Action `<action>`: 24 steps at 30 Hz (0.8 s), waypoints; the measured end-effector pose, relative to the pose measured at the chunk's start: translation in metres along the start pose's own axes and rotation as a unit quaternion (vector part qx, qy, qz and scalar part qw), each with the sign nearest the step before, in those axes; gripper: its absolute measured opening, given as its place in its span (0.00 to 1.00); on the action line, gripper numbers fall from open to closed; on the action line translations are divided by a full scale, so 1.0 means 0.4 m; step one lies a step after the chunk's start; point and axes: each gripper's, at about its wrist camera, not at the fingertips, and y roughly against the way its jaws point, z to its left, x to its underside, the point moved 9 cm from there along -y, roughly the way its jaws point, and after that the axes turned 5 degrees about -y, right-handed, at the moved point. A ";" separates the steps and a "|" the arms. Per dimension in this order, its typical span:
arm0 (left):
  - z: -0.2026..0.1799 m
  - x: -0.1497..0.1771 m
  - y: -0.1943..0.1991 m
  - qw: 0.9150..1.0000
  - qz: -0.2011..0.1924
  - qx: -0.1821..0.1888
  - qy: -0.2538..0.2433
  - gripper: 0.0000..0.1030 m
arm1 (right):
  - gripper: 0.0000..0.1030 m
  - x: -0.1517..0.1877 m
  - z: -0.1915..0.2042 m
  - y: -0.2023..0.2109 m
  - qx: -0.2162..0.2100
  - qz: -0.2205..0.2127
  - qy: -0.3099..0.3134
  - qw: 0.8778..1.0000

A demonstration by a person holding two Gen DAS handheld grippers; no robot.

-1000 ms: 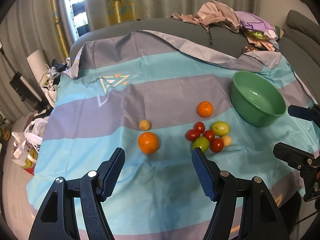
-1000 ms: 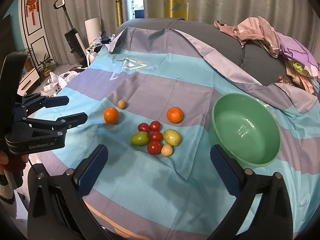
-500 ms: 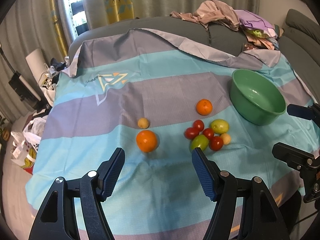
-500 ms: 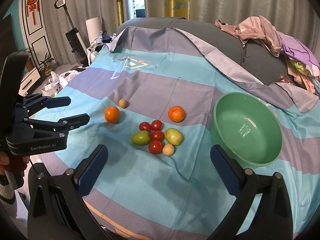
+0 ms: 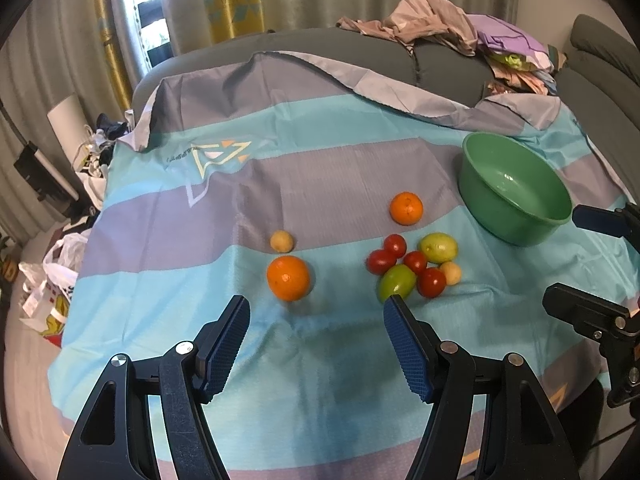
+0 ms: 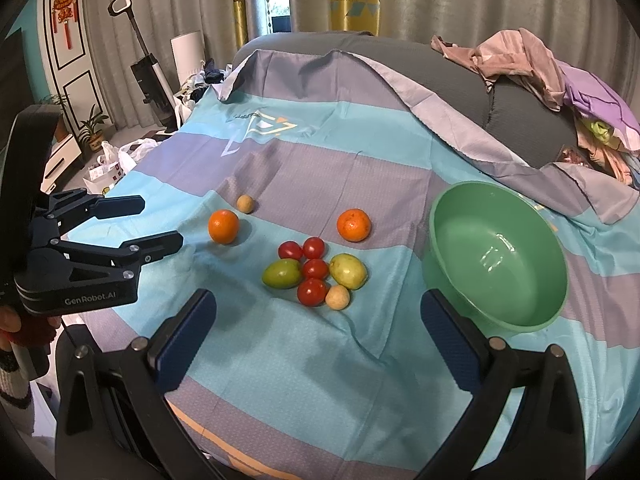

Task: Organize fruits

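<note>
Fruit lies on a striped cloth. A near orange (image 5: 288,277) (image 6: 223,226) sits just beyond my open, empty left gripper (image 5: 316,320), with a small yellow fruit (image 5: 281,241) behind it. A far orange (image 5: 406,208) (image 6: 354,224) lies nearer the empty green bowl (image 5: 516,196) (image 6: 496,252). A cluster of red tomatoes (image 5: 416,262) (image 6: 315,269), two green fruits (image 5: 397,281) (image 6: 281,273) and a small yellow fruit (image 6: 338,297) lies ahead of my open, empty right gripper (image 6: 316,320).
The cloth (image 5: 320,184) covers a grey sofa (image 6: 440,64) at the back, with a clothes pile (image 5: 460,36) on it. Bags and clutter (image 5: 52,280) lie on the floor left of the cloth's edge. A vacuum (image 6: 148,72) stands far left.
Both grippers have drifted slightly; the fruit and bowl appear a little shifted in view. Both stay open and nothing has been picked up.
</note>
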 end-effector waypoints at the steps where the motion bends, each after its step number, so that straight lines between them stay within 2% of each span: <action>1: 0.001 0.000 -0.002 1.000 0.001 0.001 0.000 0.68 | 1.00 0.002 0.002 0.000 -0.005 0.001 -0.004 1.000; 7: -0.001 0.002 -0.020 1.000 0.005 0.016 0.005 0.68 | 1.00 0.004 0.009 -0.002 -0.038 0.010 -0.037 0.999; 8: -0.002 0.002 -0.025 1.000 0.004 0.024 0.009 0.68 | 1.00 0.004 0.003 -0.011 -0.029 0.008 -0.028 0.999; 11: -0.009 0.005 -0.039 0.997 0.004 0.067 0.030 0.68 | 1.00 0.019 -0.004 -0.031 -0.039 0.013 -0.031 0.999; 12: -0.012 0.009 -0.048 0.995 0.005 0.090 0.042 0.68 | 0.99 0.020 -0.008 -0.045 -0.030 0.009 -0.021 0.999; 14: -0.018 0.015 -0.063 0.990 0.007 0.125 0.058 0.68 | 0.99 0.033 -0.005 -0.065 -0.041 0.016 -0.026 0.999; 16: -0.024 0.024 -0.081 0.985 0.011 0.159 0.074 0.68 | 0.94 0.046 0.000 -0.086 -0.053 0.022 -0.030 0.998; 21: -0.044 0.031 -0.107 0.978 0.012 0.195 0.079 0.68 | 0.82 0.060 0.009 -0.133 -0.087 0.016 -0.048 0.995; 24: -0.052 0.029 -0.123 0.971 0.015 0.222 0.087 0.68 | 0.74 0.074 0.007 -0.153 -0.108 0.029 -0.062 0.992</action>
